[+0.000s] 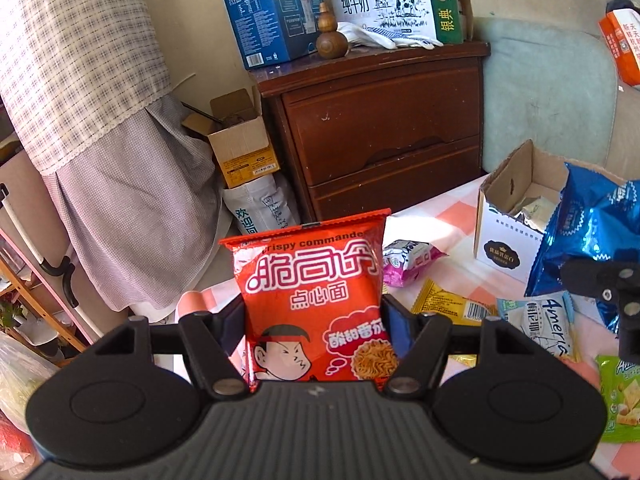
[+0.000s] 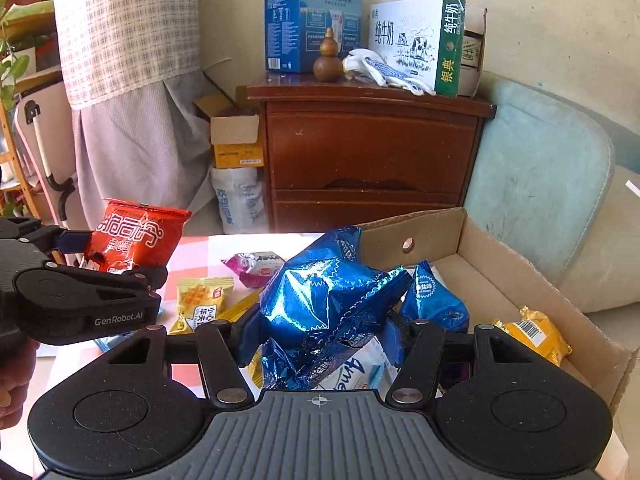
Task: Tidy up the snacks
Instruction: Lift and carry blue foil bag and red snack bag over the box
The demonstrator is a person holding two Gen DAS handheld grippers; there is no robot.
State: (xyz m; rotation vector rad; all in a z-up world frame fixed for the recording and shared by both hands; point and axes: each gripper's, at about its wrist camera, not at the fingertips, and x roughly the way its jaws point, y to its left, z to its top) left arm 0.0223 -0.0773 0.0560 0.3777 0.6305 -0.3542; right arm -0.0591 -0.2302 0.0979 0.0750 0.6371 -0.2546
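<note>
My left gripper (image 1: 314, 320) is shut on a red noodle snack packet (image 1: 312, 288), held upright above the table's left edge. The right wrist view shows that left gripper (image 2: 116, 258) and its red packet (image 2: 136, 236) at the far left. My right gripper (image 2: 320, 340) is shut on a crumpled blue foil bag (image 2: 324, 300), just left of an open cardboard box (image 2: 500, 256). In the left wrist view this blue bag (image 1: 588, 240) hangs beside the box (image 1: 504, 248). Inside the box lie a smaller blue packet (image 2: 434, 300) and a yellow packet (image 2: 536, 332).
On the pink-checked tablecloth (image 1: 440, 216) lie a purple packet (image 1: 408, 260), a yellow waffle packet (image 2: 200, 304), a white-and-blue pack (image 1: 548, 324) and a green pack (image 1: 620, 396). Behind stand a brown nightstand (image 1: 380, 120) with cartons on top and a pale green sofa (image 1: 548, 100).
</note>
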